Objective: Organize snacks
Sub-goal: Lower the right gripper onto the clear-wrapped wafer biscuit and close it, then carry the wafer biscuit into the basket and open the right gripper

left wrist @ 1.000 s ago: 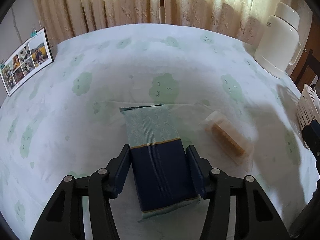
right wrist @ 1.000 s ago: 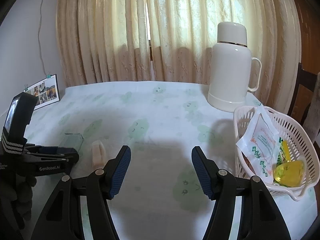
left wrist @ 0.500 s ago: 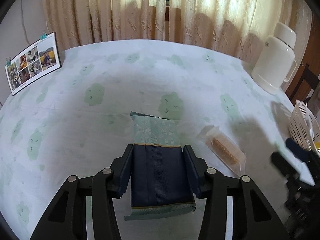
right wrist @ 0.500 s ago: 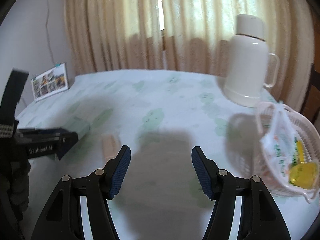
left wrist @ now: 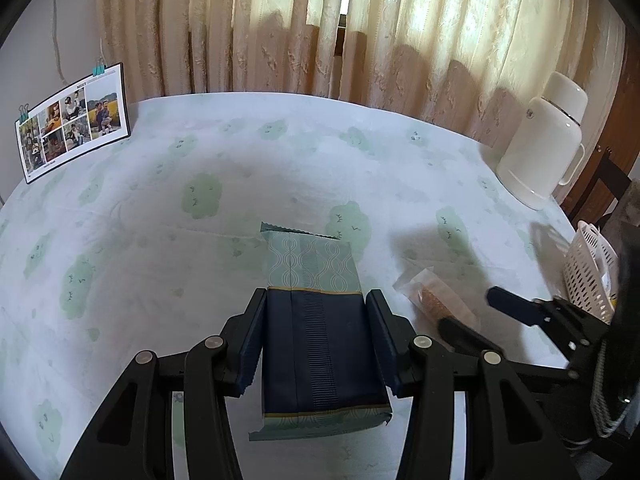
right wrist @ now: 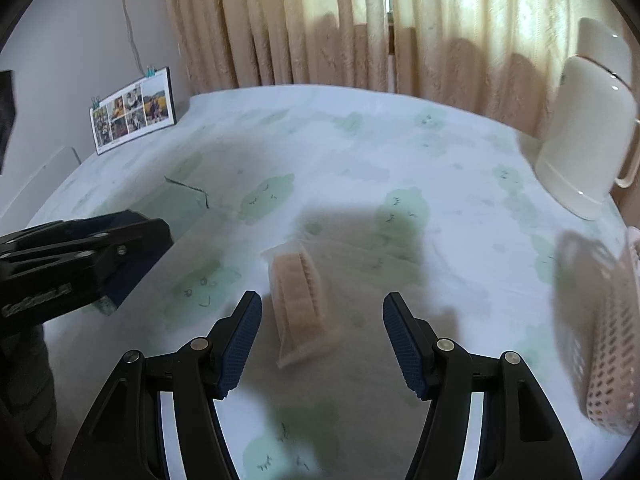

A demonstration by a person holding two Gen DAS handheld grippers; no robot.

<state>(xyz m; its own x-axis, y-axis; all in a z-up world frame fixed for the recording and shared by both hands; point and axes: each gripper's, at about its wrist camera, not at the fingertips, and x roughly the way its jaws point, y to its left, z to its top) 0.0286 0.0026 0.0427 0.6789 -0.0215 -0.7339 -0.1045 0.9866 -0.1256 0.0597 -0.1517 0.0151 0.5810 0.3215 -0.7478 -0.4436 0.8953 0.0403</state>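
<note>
A flat snack pouch in navy blue and pale teal with a gold band (left wrist: 316, 316) sits clamped between the blue-padded fingers of the left gripper (left wrist: 316, 340), raised just above the white tablecloth printed with green clouds (left wrist: 240, 152). Just to its right, a clear plastic sleeve of tan biscuits (right wrist: 298, 300) lies flat on the cloth, ahead of the right gripper (right wrist: 322, 344), whose jaws stand wide apart and hold nothing. A white perforated plastic basket (right wrist: 608, 344) sits at the table's right edge, its contents blurred. Beyond it stands a cream thermos jug with a handle (left wrist: 540, 148). A photo collage card held by teal clips (left wrist: 72, 120) leans at the far left, against beige patterned curtains (left wrist: 360, 28).
</note>
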